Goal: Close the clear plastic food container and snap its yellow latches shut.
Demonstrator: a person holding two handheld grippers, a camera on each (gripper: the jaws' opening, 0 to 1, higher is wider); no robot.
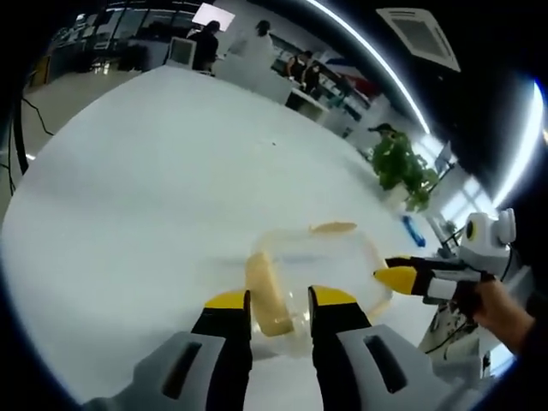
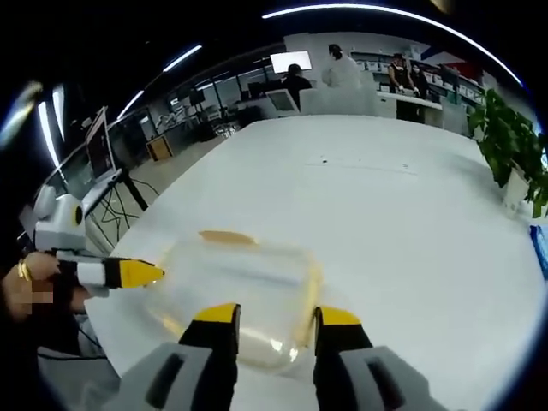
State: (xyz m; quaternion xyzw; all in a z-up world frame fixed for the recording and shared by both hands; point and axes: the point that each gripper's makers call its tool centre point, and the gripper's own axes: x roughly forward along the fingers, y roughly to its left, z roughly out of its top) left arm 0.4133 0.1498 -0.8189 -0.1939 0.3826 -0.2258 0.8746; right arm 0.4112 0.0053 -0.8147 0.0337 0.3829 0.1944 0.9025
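The clear container [image 1: 312, 274] lies on the white worktop [image 1: 154, 188] directly ahead of both grippers, each coming to it from an opposite side. The left gripper [image 1: 281, 301] has its jaws apart just at the near edge, with a yellow latch [image 1: 267, 295] between the tips. The right gripper [image 2: 276, 318] also has its jaws apart at its own near edge, so both look equally near, and a second latch [image 2: 227, 237] sits on the far side from it.

Clear plastic food container [image 1: 321, 270] [image 2: 244, 295] sits flat on the white tabletop [image 1: 163, 188], lid on, rounded-rectangular, see-through. One yellow latch [image 1: 267, 295] runs along the side just ahead of the left tool [image 1: 280, 301], between its open tips; another yellow latch [image 1: 334, 228] [image 2: 226, 237] lies on the far edge. In the right gripper view the container lies directly ahead of the right tool [image 2: 276, 318].
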